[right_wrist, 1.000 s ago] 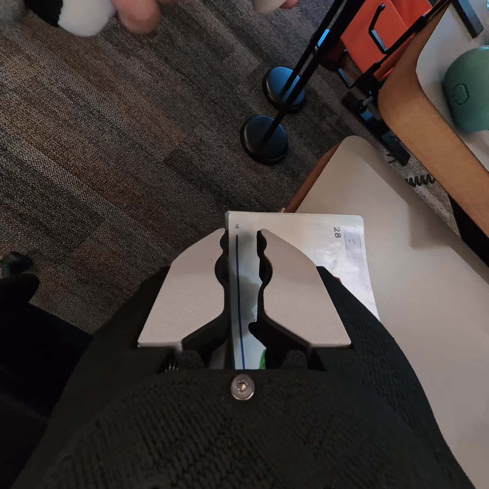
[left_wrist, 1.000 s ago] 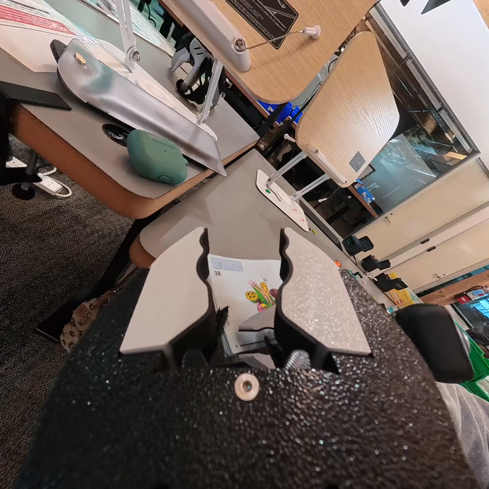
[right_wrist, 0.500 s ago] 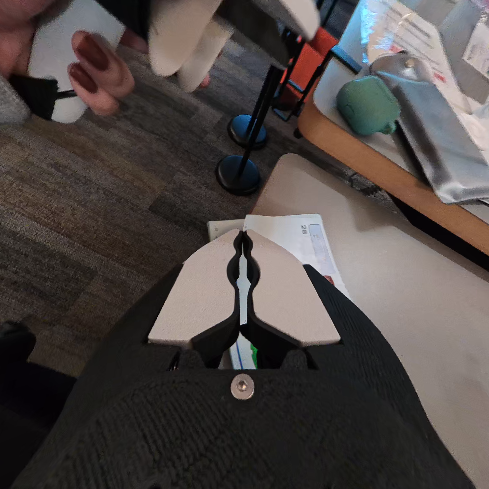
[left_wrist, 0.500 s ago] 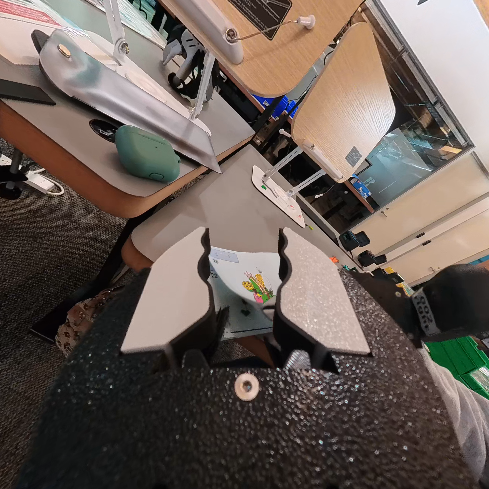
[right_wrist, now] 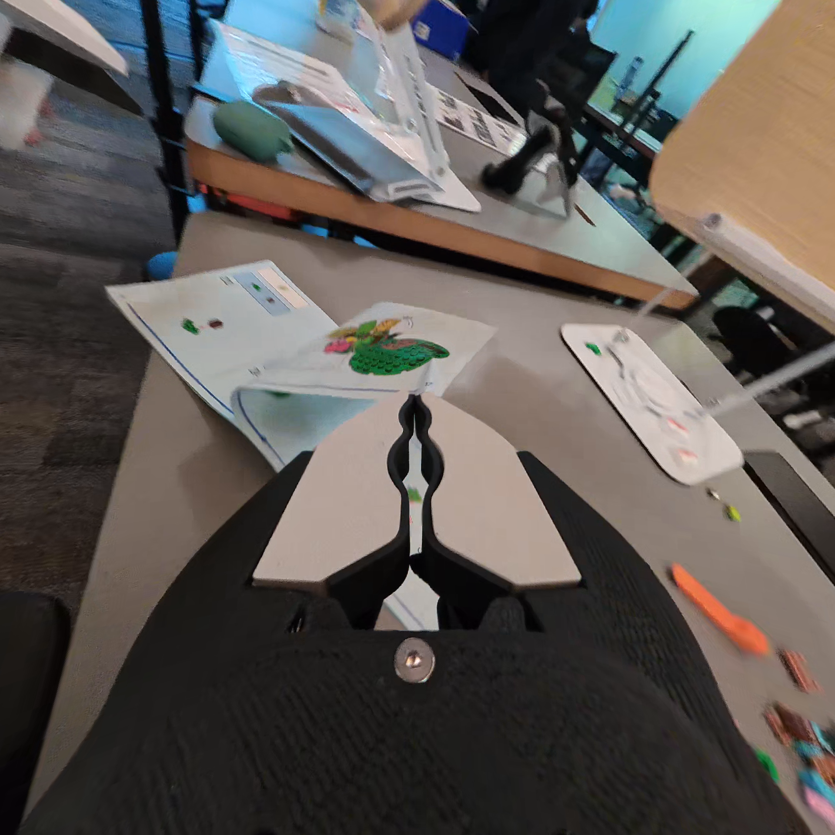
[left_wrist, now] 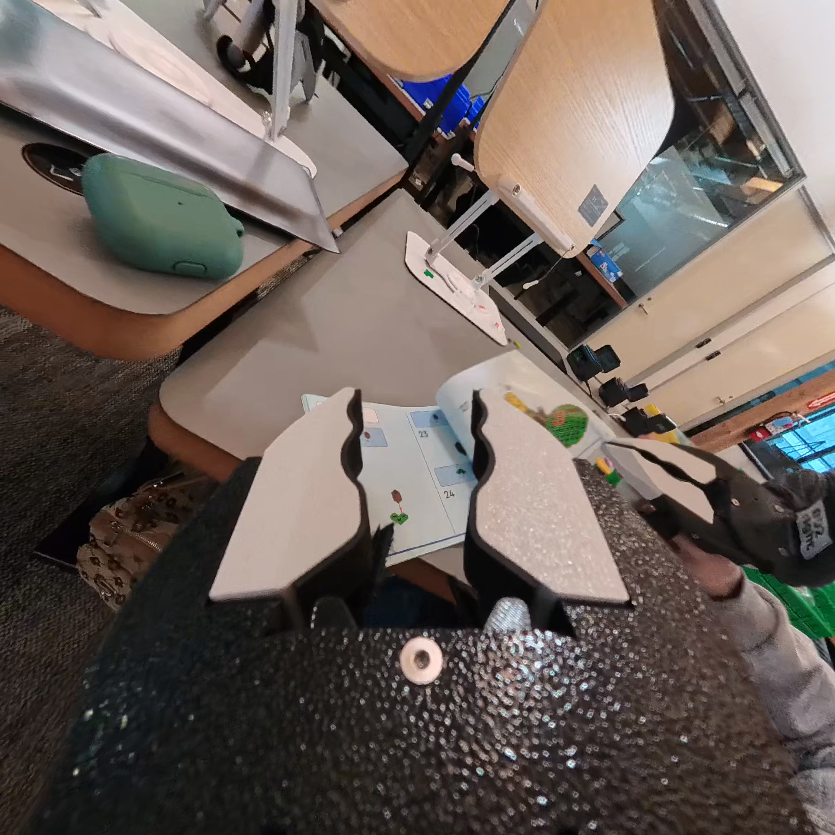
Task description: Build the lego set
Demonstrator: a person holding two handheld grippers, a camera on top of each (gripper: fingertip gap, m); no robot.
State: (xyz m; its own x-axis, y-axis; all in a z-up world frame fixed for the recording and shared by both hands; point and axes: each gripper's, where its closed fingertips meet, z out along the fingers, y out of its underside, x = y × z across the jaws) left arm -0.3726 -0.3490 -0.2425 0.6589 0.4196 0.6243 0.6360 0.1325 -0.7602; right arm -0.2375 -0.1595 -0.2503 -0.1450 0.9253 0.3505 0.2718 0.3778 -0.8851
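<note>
An open picture booklet (left_wrist: 420, 474) lies at the near left corner of the grey table (left_wrist: 343, 325). My left gripper (left_wrist: 415, 397) hovers over its flat page, open, and holds nothing. My right gripper (right_wrist: 413, 397) is shut on the corner of one page (right_wrist: 388, 348) printed with a green brick model. That page is lifted and curls over the flat pages (right_wrist: 217, 316). The left wrist view shows the raised page (left_wrist: 565, 420) to the right, with my right gripper (left_wrist: 632, 452) pinching it.
A white stand base (right_wrist: 650, 397) sits at the table's far right. An orange tool (right_wrist: 718, 610) and several loose bricks (right_wrist: 799, 723) lie at the near right. A teal case (left_wrist: 158, 217) sits on the neighbouring table. A patterned bag (left_wrist: 126, 533) lies on the carpet. The grippers' ends are close to 25 cm from one another. The teal case (left_wrist: 158, 217) is about 11 cm from my left fingertips and 35 cm from my right. It turns up in the right wrist view (right_wrist: 230, 106) as well.
My right gripper shut on the edge of a page, then lifted it and swung it over towards the right. My left gripper stayed open above the booklet.
</note>
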